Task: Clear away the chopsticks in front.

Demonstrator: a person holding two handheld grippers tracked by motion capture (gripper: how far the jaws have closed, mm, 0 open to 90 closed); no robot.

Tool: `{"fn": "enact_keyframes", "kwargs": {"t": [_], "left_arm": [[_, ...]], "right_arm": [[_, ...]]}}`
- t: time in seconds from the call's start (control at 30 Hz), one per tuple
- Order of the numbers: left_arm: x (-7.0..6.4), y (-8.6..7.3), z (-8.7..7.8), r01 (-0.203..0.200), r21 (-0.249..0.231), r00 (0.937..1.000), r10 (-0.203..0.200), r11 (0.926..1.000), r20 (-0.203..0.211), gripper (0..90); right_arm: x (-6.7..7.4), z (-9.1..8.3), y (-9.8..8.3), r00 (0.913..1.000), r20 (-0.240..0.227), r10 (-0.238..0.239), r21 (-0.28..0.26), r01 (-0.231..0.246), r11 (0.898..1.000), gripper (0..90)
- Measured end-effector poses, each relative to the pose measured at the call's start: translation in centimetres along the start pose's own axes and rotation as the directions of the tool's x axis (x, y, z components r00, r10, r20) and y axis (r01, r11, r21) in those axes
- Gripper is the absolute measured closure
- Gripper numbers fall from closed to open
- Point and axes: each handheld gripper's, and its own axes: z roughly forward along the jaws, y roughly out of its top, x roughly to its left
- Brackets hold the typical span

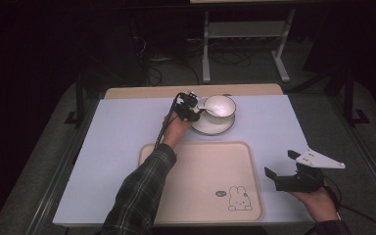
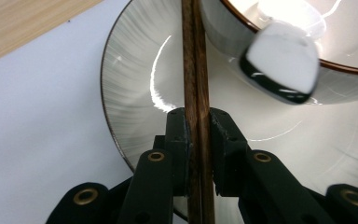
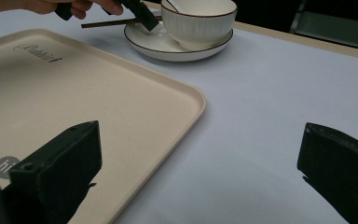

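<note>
We have two thin brown wooden chopsticks (image 2: 196,70) pinched between the jaws of our left gripper (image 2: 198,140), lying side by side across the rim of a round, glossy white saucer (image 2: 135,93). One ribbed white bowl (image 1: 220,106) with a dark rim stands on that saucer, a spoon (image 2: 282,63) resting in it. Our right gripper (image 1: 284,169) hangs with jaws wide apart and empty beside the right edge of one smooth beige tray (image 1: 196,181) with rounded corners. Bare pale table (image 1: 117,127) surrounds everything.

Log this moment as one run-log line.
left gripper: shut on chopsticks over saucer | bowl: on saucer | right gripper: open, idle beside tray
</note>
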Motion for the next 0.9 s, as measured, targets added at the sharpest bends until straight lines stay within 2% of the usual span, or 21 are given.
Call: {"fn": "enact_keyframes", "kwargs": {"t": [0.07,0.2,0.33,0.43,0.53,0.67,0.9], "left_arm": [[0.2,0.0,-0.1,-0.006,0.001,1.0000,0.006,1.0000,-0.002,77.8],[0.3,-0.2,-0.6,-0.007,-0.005,1.0000,0.007,1.0000,-0.004,68.9],[0.6,-0.7,-2.0,-0.007,-0.020,0.9999,0.007,0.9998,0.009,61.9],[1.1,-1.3,-3.4,0.000,-0.041,0.9998,0.000,0.9991,0.020,61.3],[1.8,-2.0,-4.6,0.009,-0.063,0.9992,-0.007,0.9980,0.039,63.7],[2.7,-2.9,-5.4,0.017,-0.080,0.9970,-0.011,0.9967,0.077,72.1],[3.0,-3.3,-4.9,0.038,-0.087,0.9933,-0.028,0.9955,0.112,76.3]], "right_arm": [[0.0,0.0,0.0,1.0000,0.001,0.000,0.000,0.000,1.000,0.0],[0.0,0.0,0.0,1.0000,0.001,-0.001,0.001,0.001,1.000,0.0],[0.0,-0.1,-0.1,1.0000,0.002,0.000,0.004,0.000,1.000,0.0],[0.0,0.0,-0.1,1.0000,0.002,-0.001,0.006,0.001,1.000,0.0],[0.1,0.0,-0.1,1.0000,0.001,-0.005,0.004,0.005,1.000,0.0],[0.2,0.2,0.0,1.0000,-0.001,-0.007,0.009,0.007,1.000,0.0],[0.2,0.3,0.0,1.0000,0.002,-0.005,0.014,0.005,1.000,0.0]]}}
